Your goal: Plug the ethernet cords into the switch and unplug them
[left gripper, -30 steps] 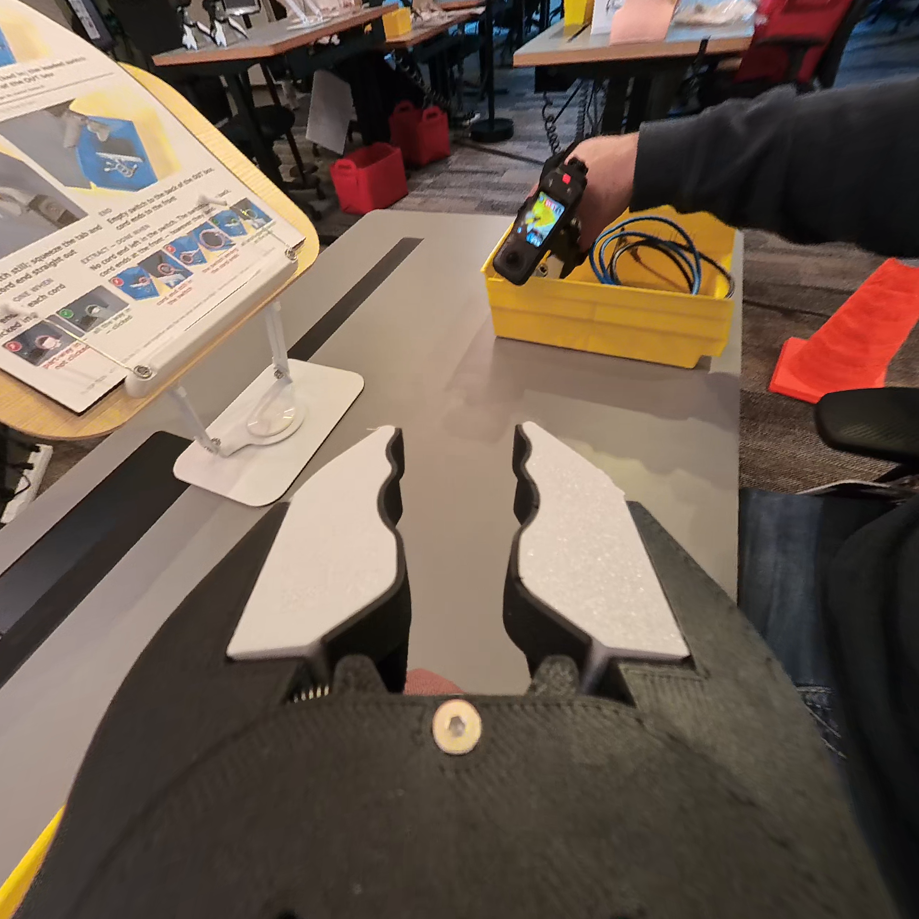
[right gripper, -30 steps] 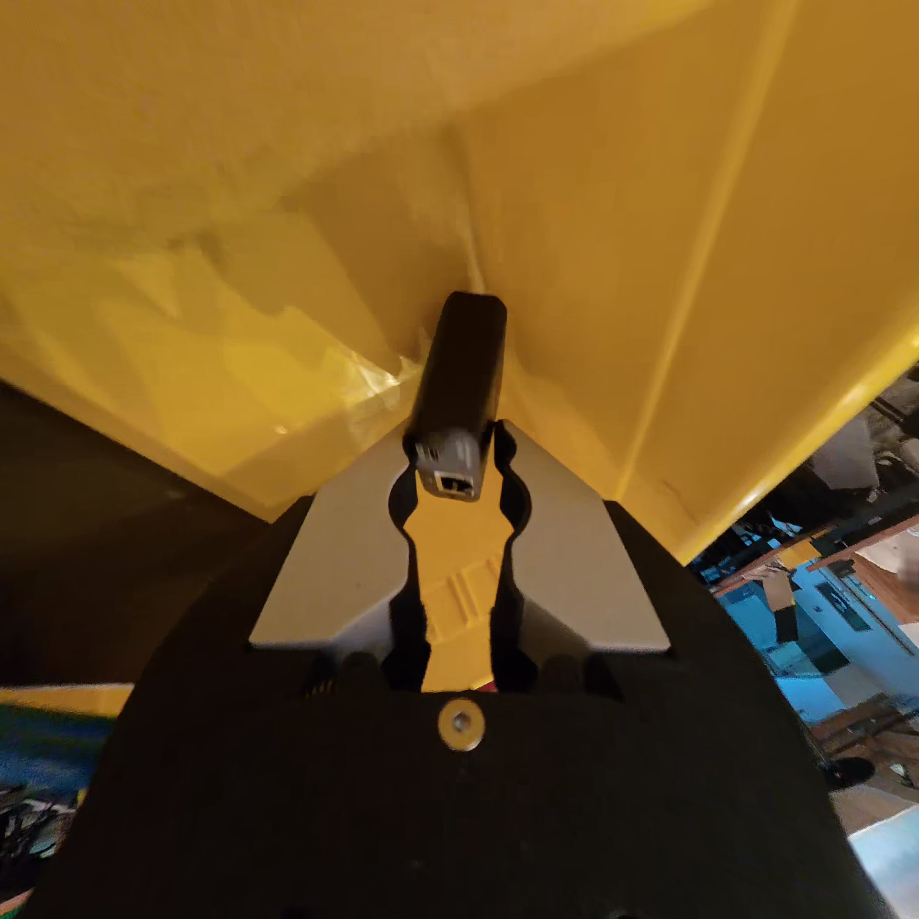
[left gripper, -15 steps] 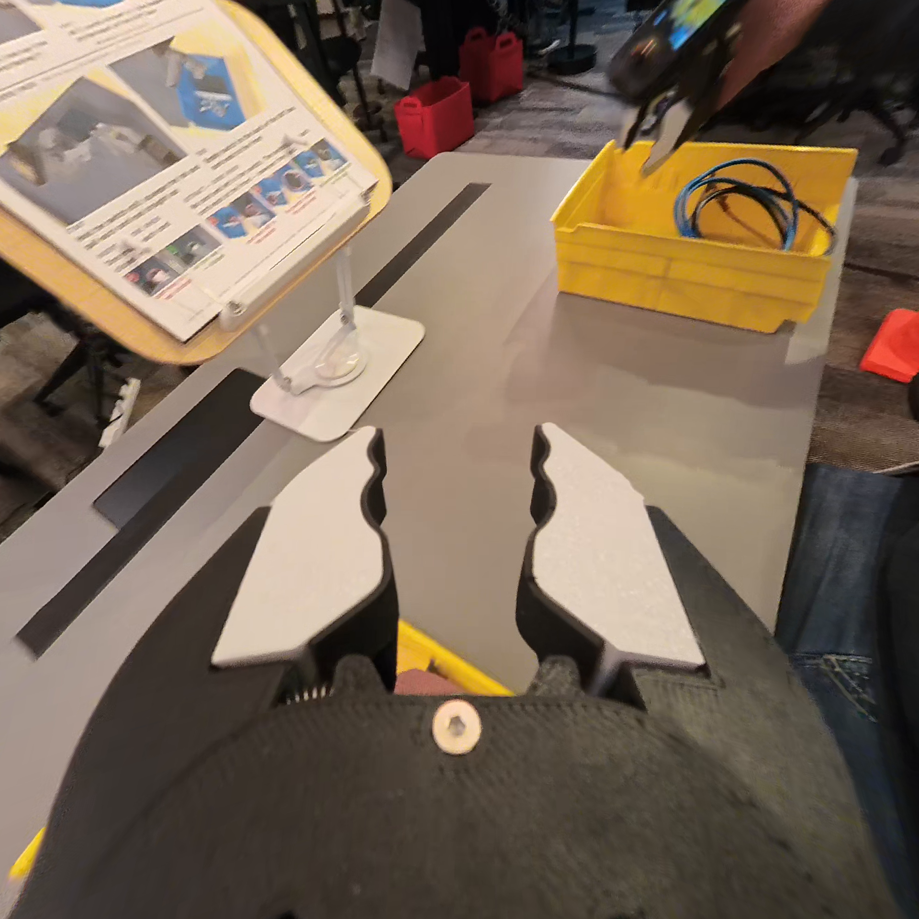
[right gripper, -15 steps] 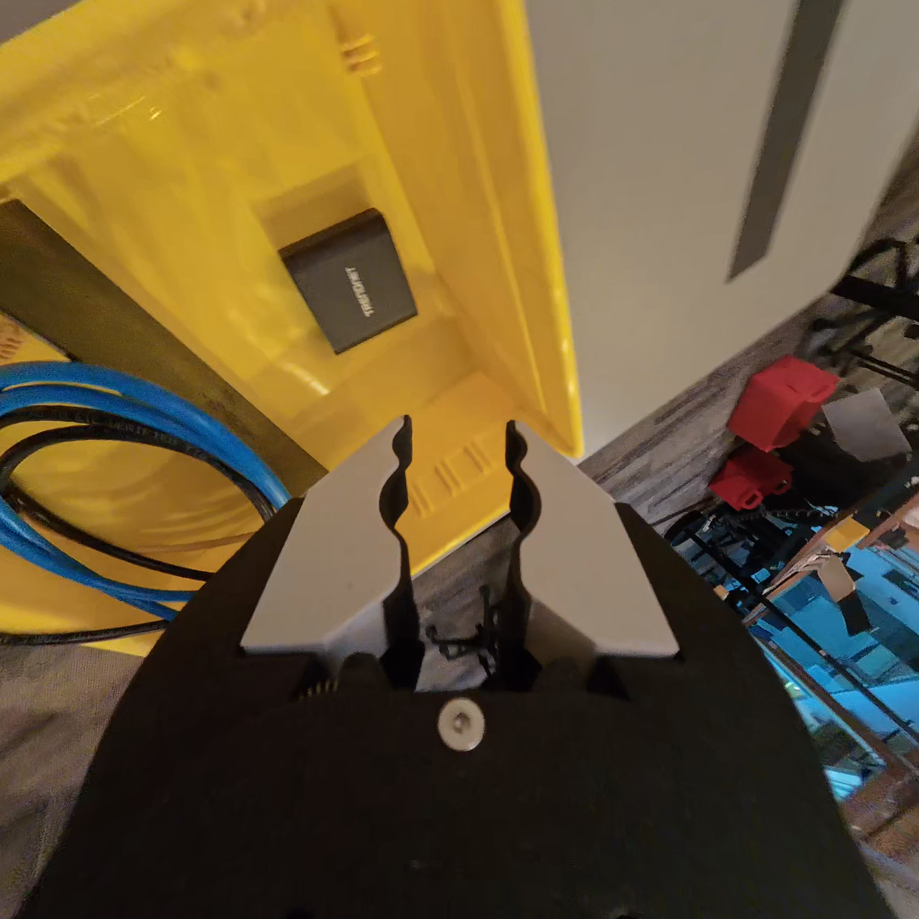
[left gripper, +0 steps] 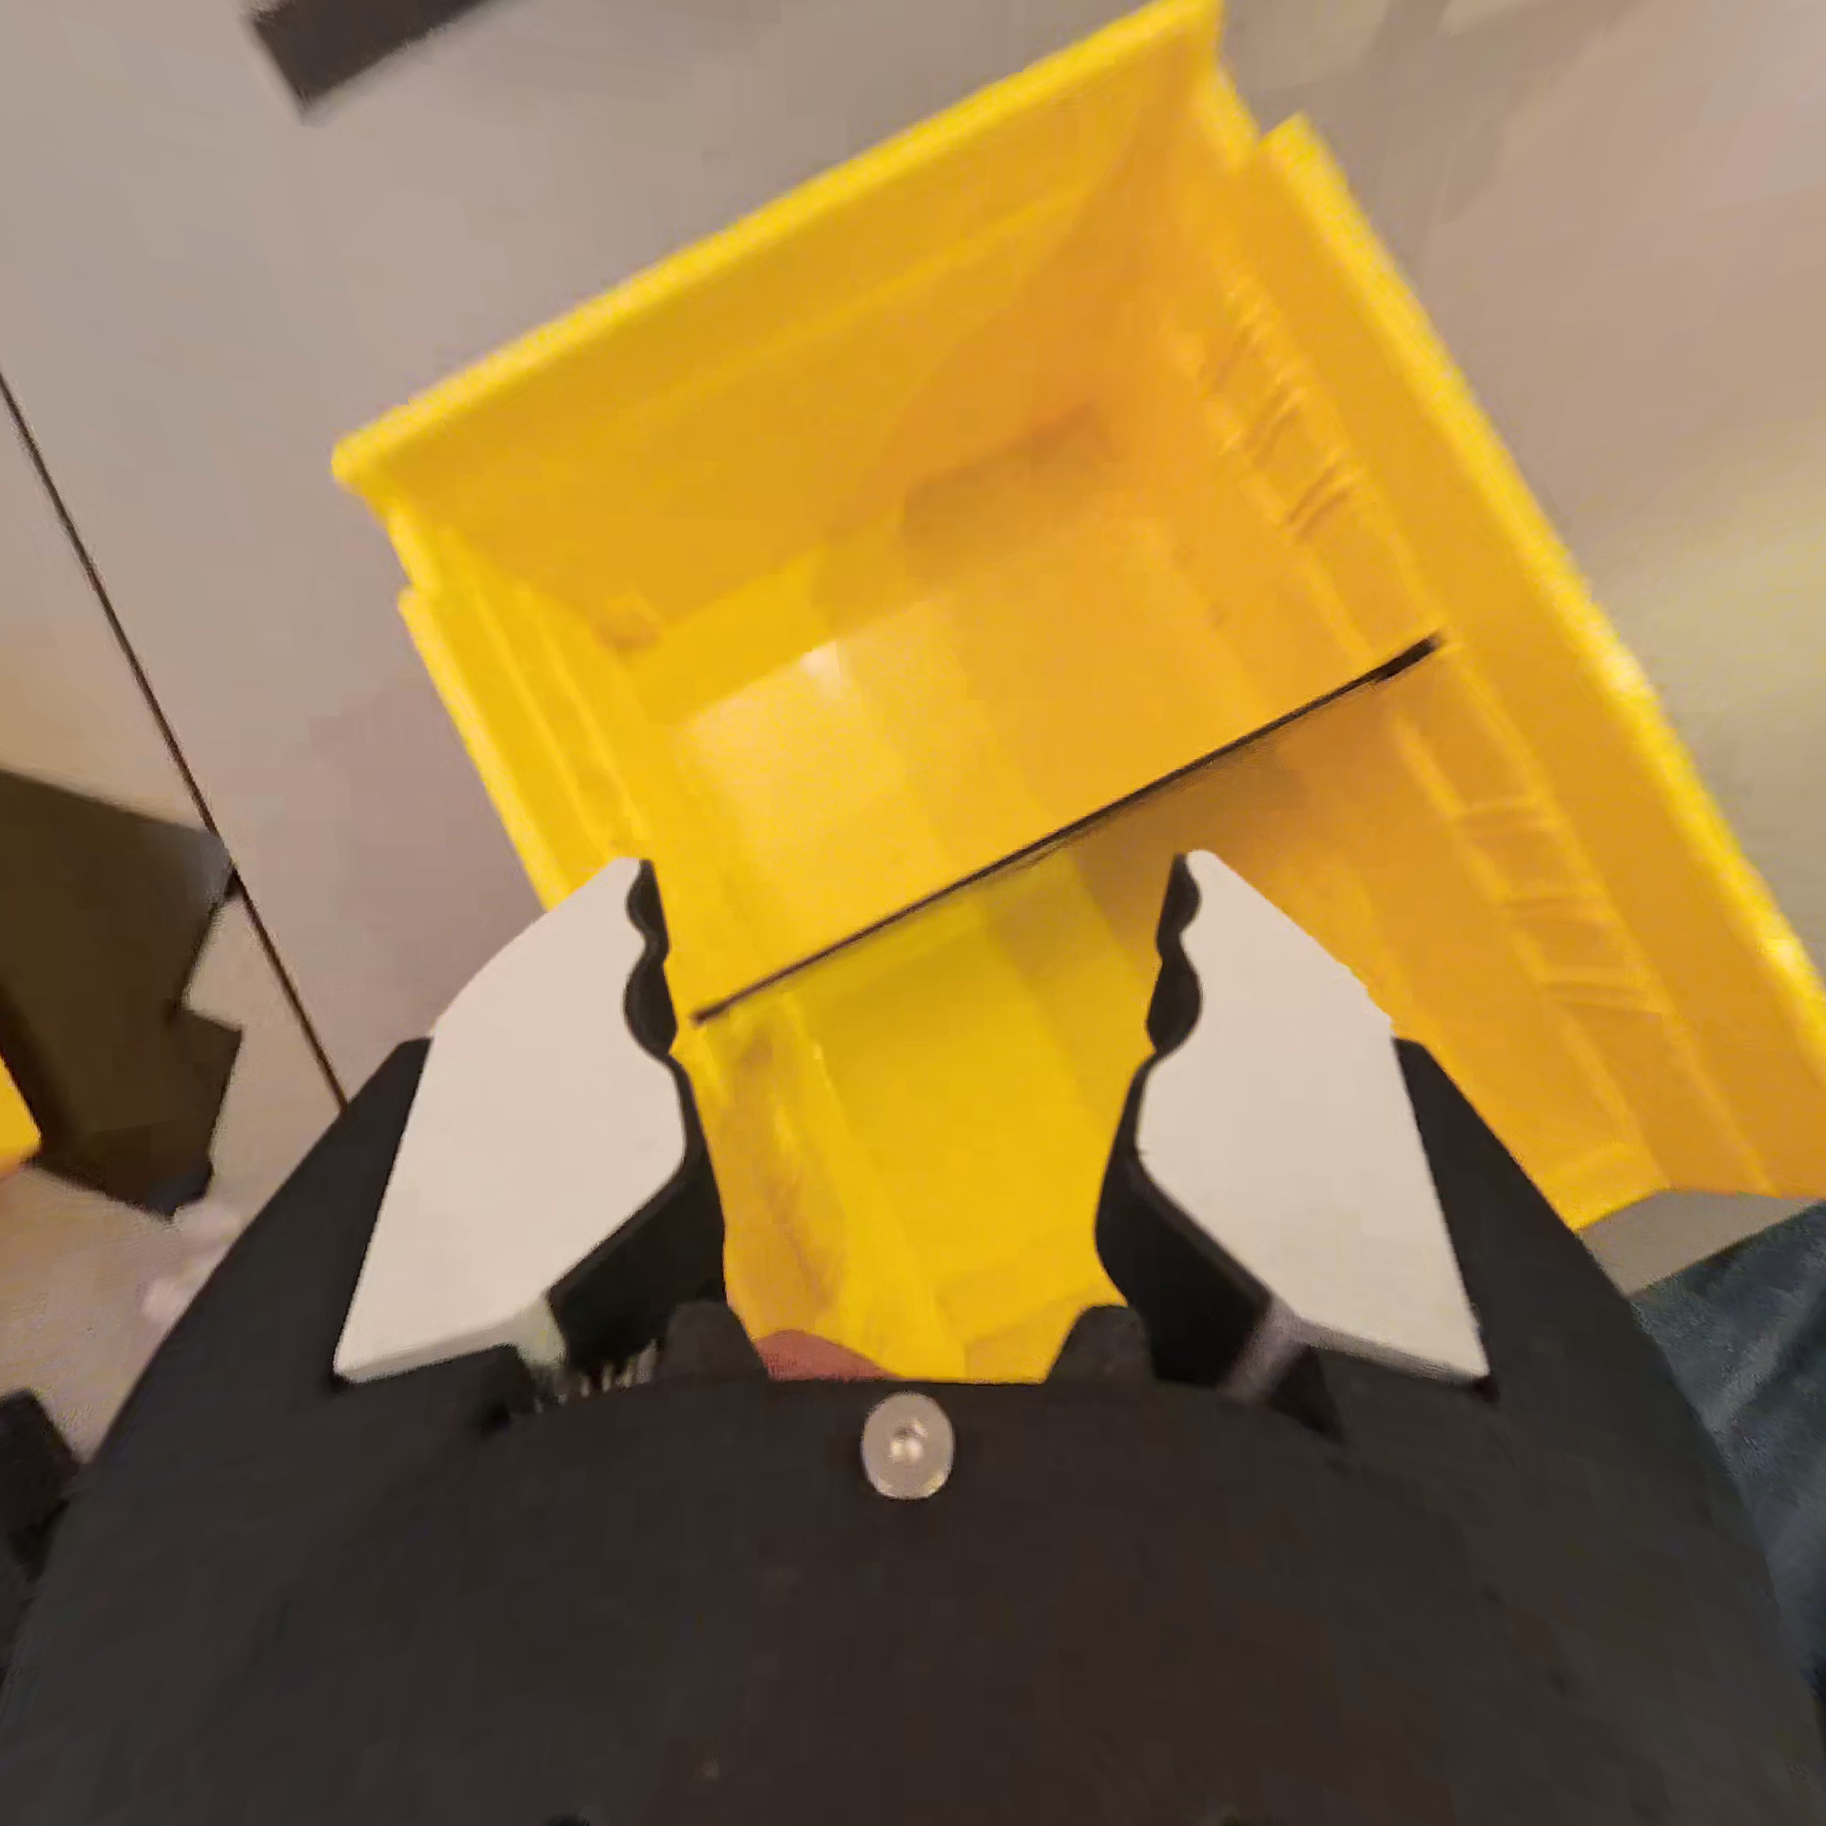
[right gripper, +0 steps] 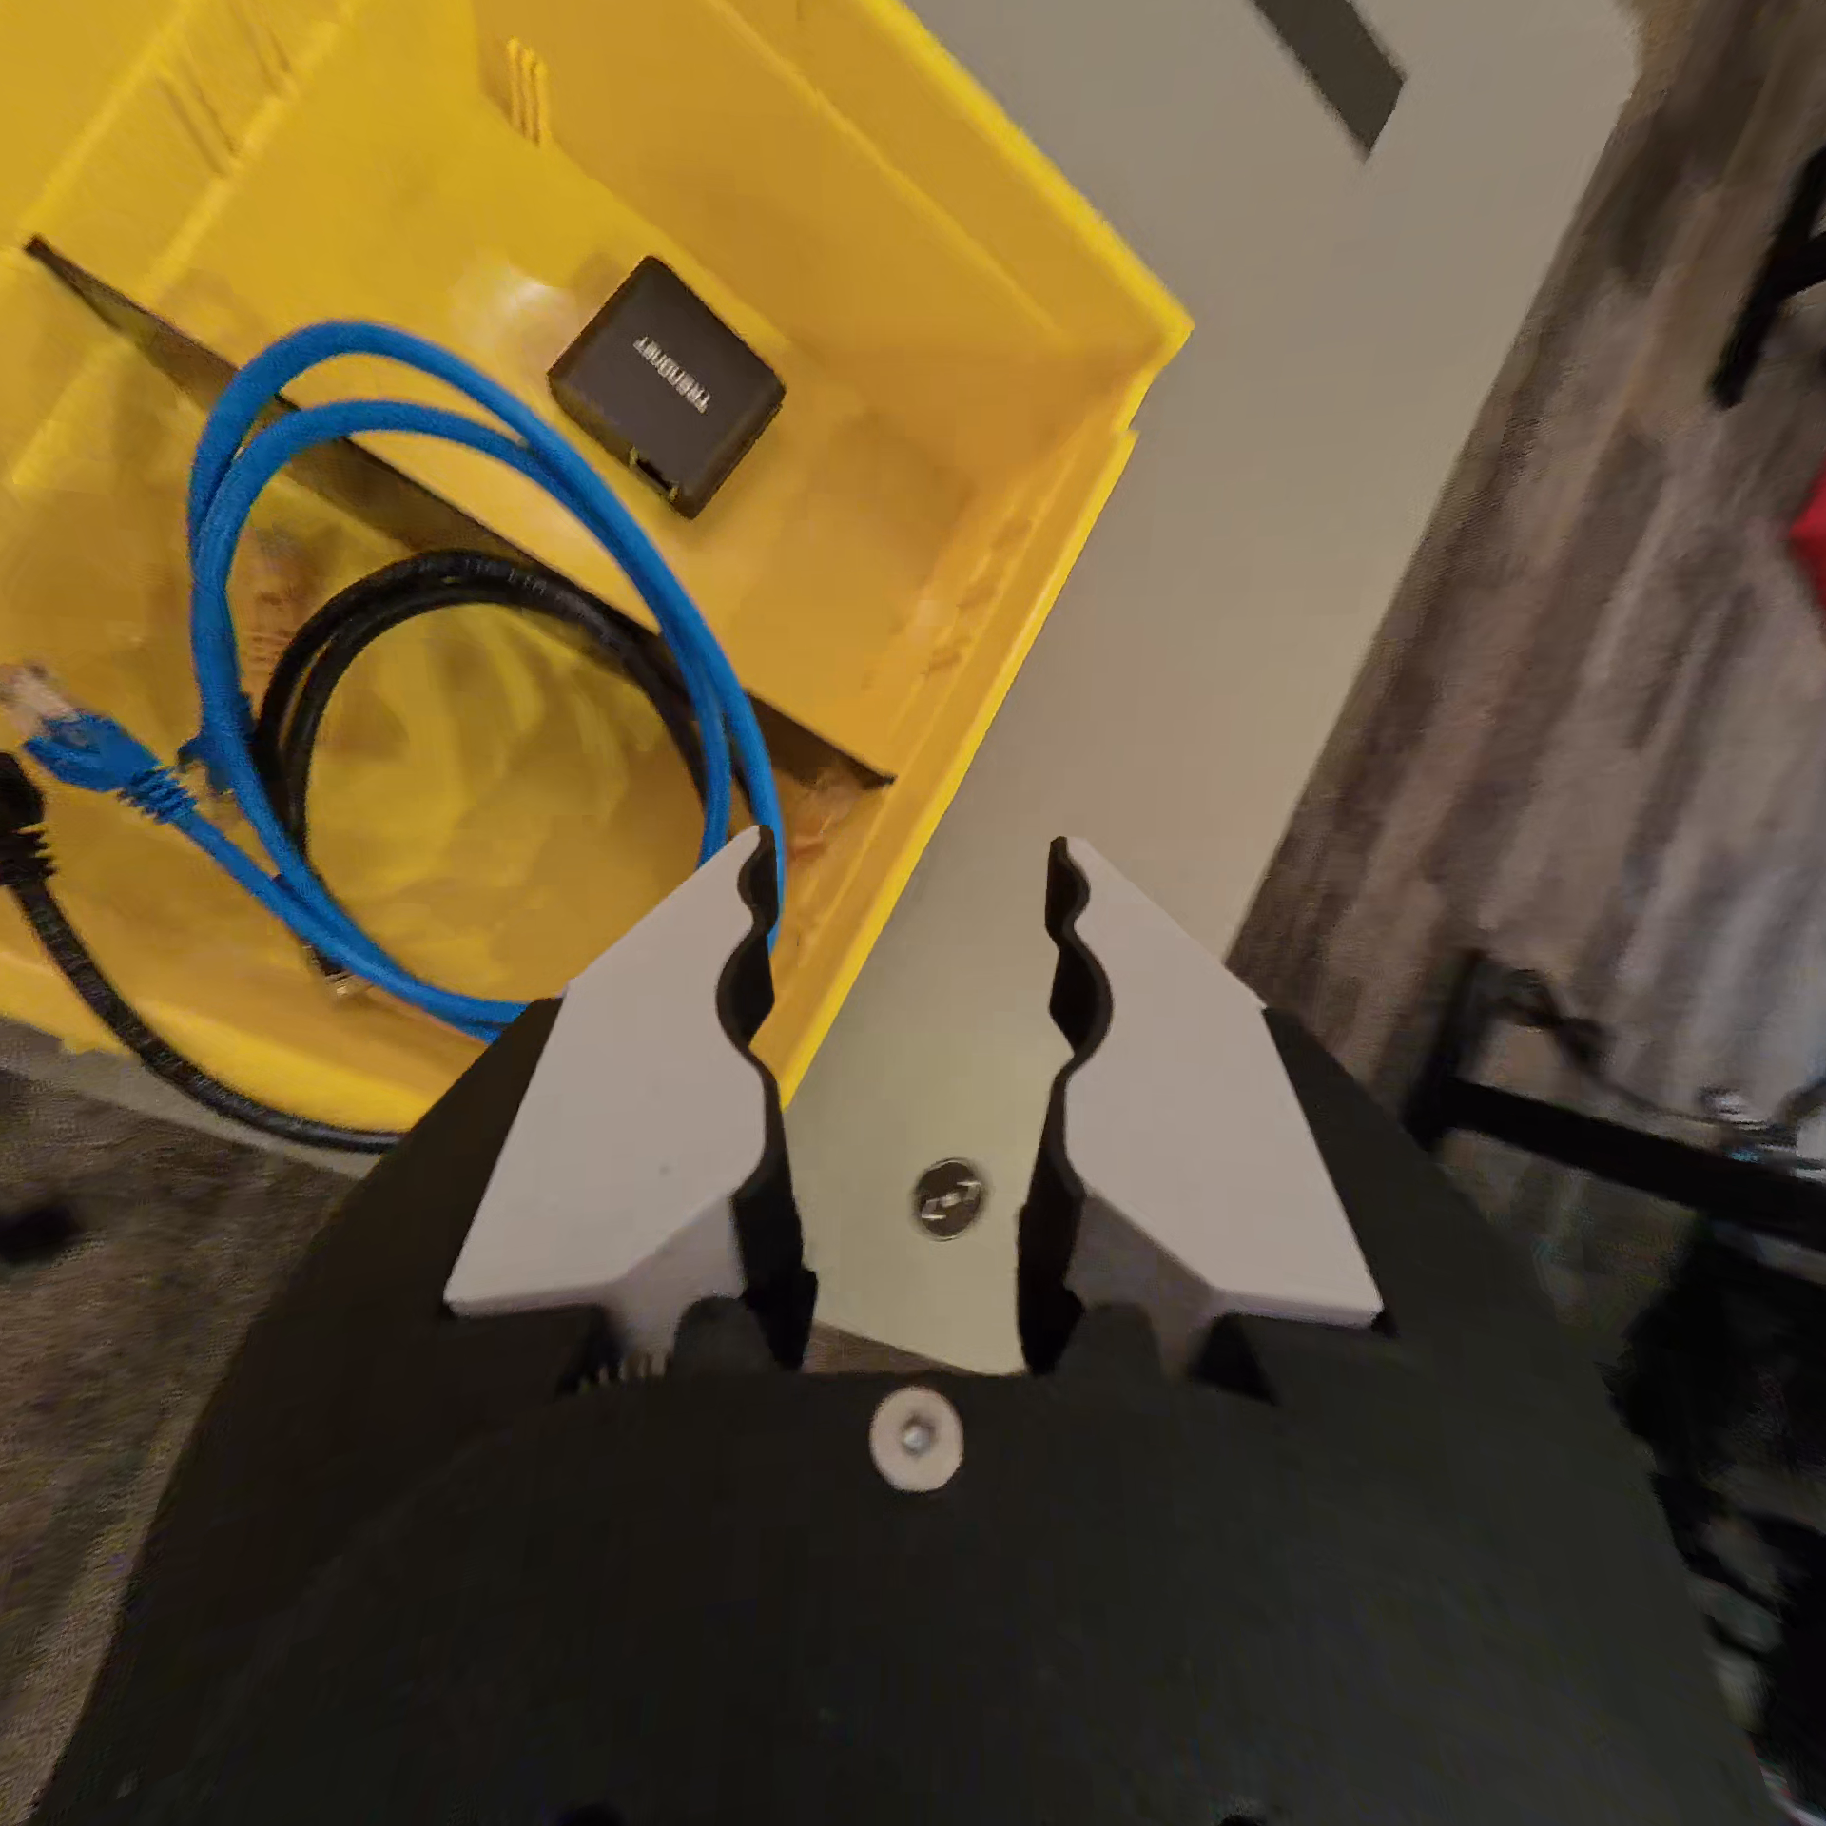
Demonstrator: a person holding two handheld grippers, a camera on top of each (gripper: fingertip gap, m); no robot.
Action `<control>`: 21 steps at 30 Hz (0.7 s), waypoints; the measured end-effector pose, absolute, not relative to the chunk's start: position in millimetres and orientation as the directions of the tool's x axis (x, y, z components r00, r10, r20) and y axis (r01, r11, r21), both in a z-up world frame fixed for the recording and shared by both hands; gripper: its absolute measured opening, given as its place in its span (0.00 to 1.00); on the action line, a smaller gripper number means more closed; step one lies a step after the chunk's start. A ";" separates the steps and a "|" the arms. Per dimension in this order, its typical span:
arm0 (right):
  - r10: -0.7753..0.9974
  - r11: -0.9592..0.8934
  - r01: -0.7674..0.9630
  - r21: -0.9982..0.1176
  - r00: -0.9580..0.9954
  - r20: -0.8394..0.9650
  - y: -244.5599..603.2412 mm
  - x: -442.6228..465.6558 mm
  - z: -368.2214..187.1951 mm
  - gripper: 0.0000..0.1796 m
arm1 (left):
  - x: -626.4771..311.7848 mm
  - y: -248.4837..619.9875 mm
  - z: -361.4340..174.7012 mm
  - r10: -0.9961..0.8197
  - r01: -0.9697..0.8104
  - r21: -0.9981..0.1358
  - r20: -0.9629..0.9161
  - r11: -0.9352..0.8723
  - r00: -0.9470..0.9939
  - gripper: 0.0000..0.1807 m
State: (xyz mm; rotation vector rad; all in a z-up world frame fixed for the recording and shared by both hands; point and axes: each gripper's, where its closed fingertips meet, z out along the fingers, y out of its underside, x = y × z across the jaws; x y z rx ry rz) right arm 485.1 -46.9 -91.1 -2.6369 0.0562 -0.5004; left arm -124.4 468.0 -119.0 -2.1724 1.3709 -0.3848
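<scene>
While both grippers hang over the grey table point(right gripper: 1166, 553), each one looks down at a yellow bin. The table is the biggest thing here, and it has a dark strip point(right gripper: 1329, 59) set in its top near the far edge. Past the table's right edge there is grey carpet point(right gripper: 1541, 632).

The yellow bin with the cords point(right gripper: 998, 731) sits by the table's near right corner. A thin dark wall point(right gripper: 395, 484) splits it into two parts. The black switch point(right gripper: 667, 385) lies flat in the far part, near the middle, and nothing is plugged into it. The blue cord point(right gripper: 474, 415) is looped in a ring that crosses over the dark wall. The black cord point(right gripper: 474, 583) curls inside the blue ring, and one end of it hangs out over the bin's near wall. A blue plug point(right gripper: 84, 746) lies by the bin's left side.

The other yellow bin point(left gripper: 790, 326) sits on the table under the left gripper point(left gripper: 914, 870). A thin dark divider point(left gripper: 1067, 840) crosses it too.

The left gripper has its jaws wide apart and holds nothing. The right gripper point(right gripper: 909, 850) is spread fairly wide too and is empty. It hangs above the table just beside the cord bin's right wall. A small round silver disc point(right gripper: 947, 1198) shows on the table between its fingers.
</scene>
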 end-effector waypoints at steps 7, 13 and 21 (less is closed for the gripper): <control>-0.215 -0.878 -0.130 -0.460 0.967 0.136 -71.2 474.5 -141.3 0.30 | -164.2 477.1 -162.8 -0.854 -0.768 -0.436 0.003 -0.469 0.520 0.53; -0.246 -0.817 -0.225 -0.531 0.969 -0.032 -53.1 462.5 -160.0 0.25 | -173.0 471.5 -181.9 -0.839 -0.771 -0.347 0.106 -0.534 0.534 0.35; -0.236 -0.740 -0.272 -0.615 0.961 -0.141 -10.6 438.0 -162.6 0.22 | -183.1 469.2 -196.6 -0.844 -0.784 -0.313 0.176 -0.536 0.506 0.12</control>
